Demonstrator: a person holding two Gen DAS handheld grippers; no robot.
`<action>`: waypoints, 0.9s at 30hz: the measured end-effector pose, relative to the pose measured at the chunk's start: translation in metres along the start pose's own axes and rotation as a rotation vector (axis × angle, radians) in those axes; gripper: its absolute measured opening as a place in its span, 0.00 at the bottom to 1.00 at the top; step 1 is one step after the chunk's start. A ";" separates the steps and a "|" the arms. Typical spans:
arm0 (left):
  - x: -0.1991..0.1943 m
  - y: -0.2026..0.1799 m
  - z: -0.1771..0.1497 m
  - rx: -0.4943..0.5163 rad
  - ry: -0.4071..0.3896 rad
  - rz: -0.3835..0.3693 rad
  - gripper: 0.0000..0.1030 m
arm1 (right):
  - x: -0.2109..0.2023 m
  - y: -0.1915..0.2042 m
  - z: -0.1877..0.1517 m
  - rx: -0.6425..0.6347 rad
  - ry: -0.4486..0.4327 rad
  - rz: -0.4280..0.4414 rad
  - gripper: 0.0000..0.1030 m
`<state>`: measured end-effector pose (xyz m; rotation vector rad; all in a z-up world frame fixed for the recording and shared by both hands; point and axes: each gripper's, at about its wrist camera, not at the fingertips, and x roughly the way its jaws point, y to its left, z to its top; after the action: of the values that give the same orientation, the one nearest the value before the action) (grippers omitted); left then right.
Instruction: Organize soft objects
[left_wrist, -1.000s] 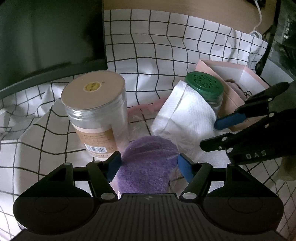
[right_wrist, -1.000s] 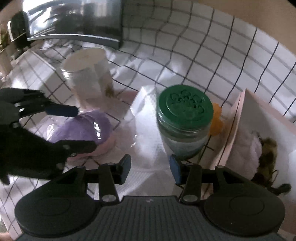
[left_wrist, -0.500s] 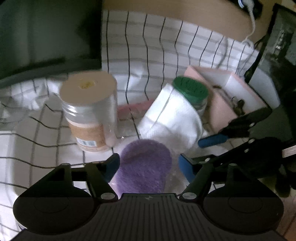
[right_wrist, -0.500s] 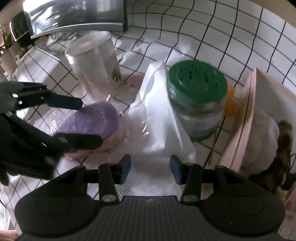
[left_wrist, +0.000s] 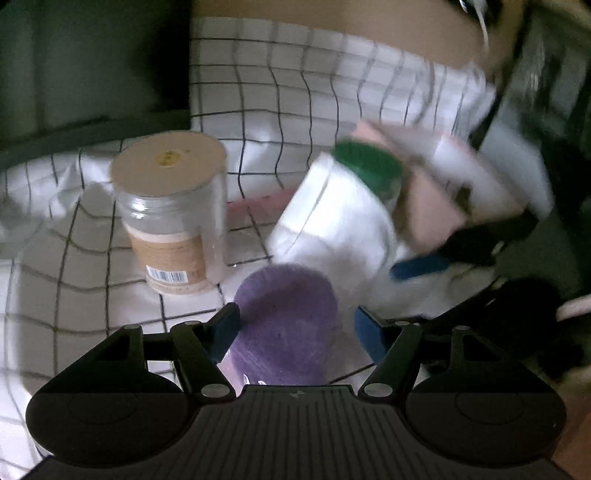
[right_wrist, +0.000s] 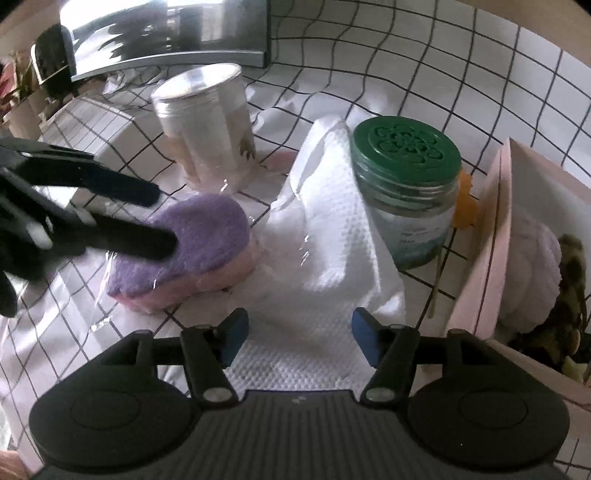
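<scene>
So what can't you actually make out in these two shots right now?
- Left wrist view: green-lidded jar and pink box smeared by motion blur; box contents unreadable.
- Right wrist view: the dark item in the pink box is cut off by the frame edge.
- Right wrist view: left gripper straddles the purple sponge; contact unclear.
- Jar label text: too small.

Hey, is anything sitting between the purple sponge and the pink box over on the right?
Yes. The white towel is draped right beside the purple sponge, and the green-lidded jar stands behind it, just left of the pink box. The left gripper straddles the sponge, jaws open.
</scene>
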<state>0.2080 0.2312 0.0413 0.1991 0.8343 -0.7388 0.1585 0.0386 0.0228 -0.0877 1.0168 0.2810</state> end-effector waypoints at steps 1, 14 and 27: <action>0.003 -0.007 -0.001 0.047 -0.003 0.040 0.72 | 0.000 0.002 -0.001 -0.010 -0.003 -0.003 0.65; 0.009 0.007 0.003 -0.142 0.023 0.003 0.73 | 0.002 0.003 -0.001 0.055 0.007 0.058 0.94; -0.054 0.065 -0.016 -0.443 -0.099 0.081 0.71 | -0.015 0.020 0.023 -0.111 -0.050 -0.111 0.77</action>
<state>0.2175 0.3137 0.0620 -0.1977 0.8694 -0.4694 0.1644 0.0593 0.0488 -0.2356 0.9431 0.2366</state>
